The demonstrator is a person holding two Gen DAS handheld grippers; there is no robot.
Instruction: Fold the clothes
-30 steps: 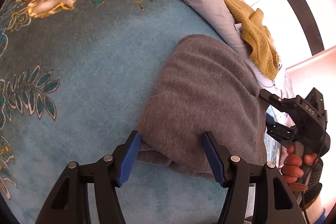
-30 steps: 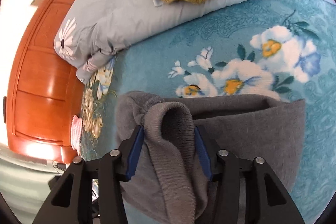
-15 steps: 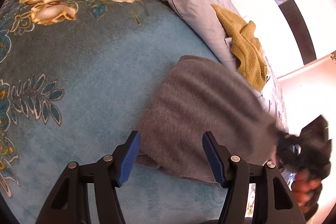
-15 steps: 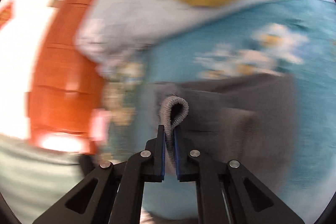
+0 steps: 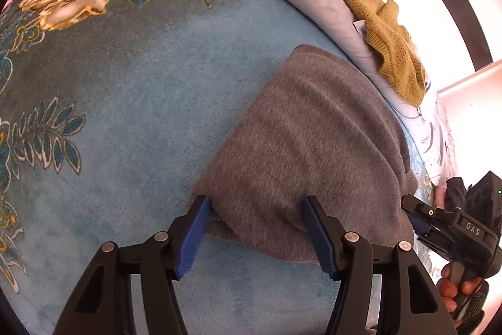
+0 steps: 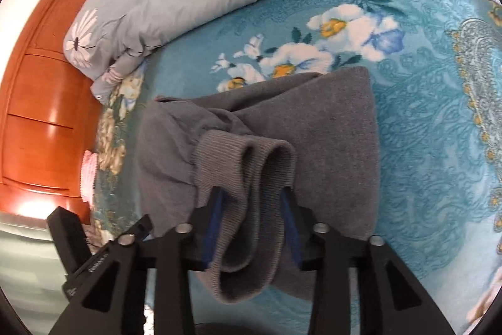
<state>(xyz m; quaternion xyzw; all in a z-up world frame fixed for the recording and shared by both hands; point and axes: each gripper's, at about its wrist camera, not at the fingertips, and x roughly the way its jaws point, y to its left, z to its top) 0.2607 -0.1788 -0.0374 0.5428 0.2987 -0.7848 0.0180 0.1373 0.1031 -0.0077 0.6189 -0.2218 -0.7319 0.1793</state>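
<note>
Currently the step in hand looks like laying a sleeve over the grey sweater, which lies part-folded on the teal floral blanket. Right gripper: jaws opening, ribbed cuff slack between them, pads no longer pinching. Left gripper: spread wide astride the sweater's near corner, pads not pressing. Half a second ago the right jaws were clamped tight on the cuff; the left has not changed. Next move, judged: draw the right clear without dragging the cuff, then smooth.
</note>
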